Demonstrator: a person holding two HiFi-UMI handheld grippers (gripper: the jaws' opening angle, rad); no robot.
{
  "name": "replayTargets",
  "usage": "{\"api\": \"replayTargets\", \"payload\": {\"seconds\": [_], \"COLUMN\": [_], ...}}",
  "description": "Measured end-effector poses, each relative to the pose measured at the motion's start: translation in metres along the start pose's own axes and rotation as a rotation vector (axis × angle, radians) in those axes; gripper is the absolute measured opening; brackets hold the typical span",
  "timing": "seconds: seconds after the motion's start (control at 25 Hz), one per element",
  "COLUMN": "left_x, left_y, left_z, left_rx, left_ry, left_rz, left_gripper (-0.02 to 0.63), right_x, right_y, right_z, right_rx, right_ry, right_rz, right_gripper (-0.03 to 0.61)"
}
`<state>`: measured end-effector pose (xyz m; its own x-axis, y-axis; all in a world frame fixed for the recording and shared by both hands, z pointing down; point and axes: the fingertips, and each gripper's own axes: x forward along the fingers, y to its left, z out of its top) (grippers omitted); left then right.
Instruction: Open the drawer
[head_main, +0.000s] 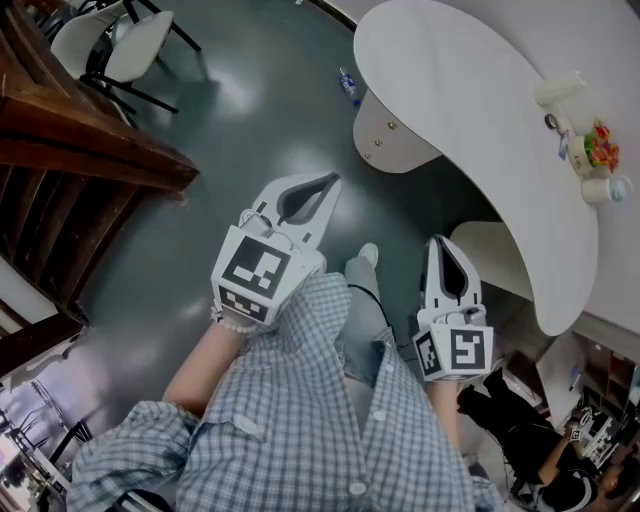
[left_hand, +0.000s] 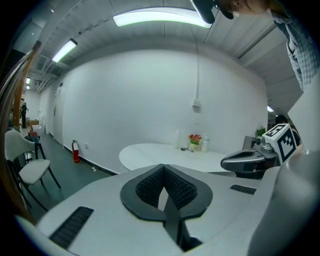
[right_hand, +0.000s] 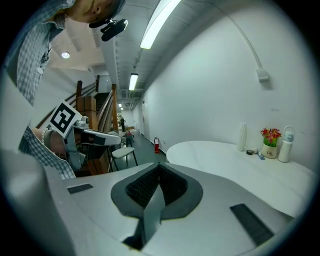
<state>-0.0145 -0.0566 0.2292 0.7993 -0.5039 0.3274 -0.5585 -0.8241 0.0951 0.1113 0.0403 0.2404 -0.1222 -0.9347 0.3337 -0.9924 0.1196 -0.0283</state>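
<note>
The head camera looks steeply down from above the person, past a checked shirt (head_main: 330, 420), onto the left tool (head_main: 328, 181), the right tool (head_main: 441, 241), the floor (head_main: 250, 120) and the white counter (head_main: 450, 90) at upper right. Each tool camera sits just behind its own jaws, very near them, and faces almost level across the room. The left one faces a wall (left_hand: 140, 100), with the counter beyond and the right tool at its right edge. The right one faces the counter and a corridor (right_hand: 127, 125), with the left tool at its left edge. All three views share the counter and the flowers (head_main: 600, 145) on it.
</note>
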Motion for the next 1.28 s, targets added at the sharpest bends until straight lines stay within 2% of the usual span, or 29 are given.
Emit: {"api": "replayTargets", "payload": {"seconds": [0.24, 0.4, 0.56, 1.04, 1.28], "left_x": [0.018, 0.03, 0.042, 0.083, 0.107], "left_y": [0.01, 0.015, 0.027, 0.056, 0.066], "left_z": [-0.006, -0.015, -0.023, -0.048, -0.069], "left_rx": [-0.004, -0.032, -0.059, -0.101, -0.095], "left_ry": [0.016, 0.035, 0.042, 0.045, 0.063], "left_rz": [0.02, 0.022, 0.057, 0.125, 0.161], "left_gripper": [0.005, 0.005, 0.005, 0.005, 0.006], "right_x": [0.023, 0.043, 0.062, 0.113, 0.133], "right_y": [-0.012, -0.017, -0.022, -0.037, -0.044], "right_z": [-0.003, -0.004, -0.009, -0.036, -0.059], "right_rx": [-0.013, -0.034, -0.047, -0.062, -0.076], "right_ry": [0.02, 0.035, 0.06, 0.134, 0.176], "right_rz": [0.035, 0.073, 0.111, 0.213, 0.251], "right_gripper": [0.008, 0.009, 0.009, 0.008, 0.008]}}
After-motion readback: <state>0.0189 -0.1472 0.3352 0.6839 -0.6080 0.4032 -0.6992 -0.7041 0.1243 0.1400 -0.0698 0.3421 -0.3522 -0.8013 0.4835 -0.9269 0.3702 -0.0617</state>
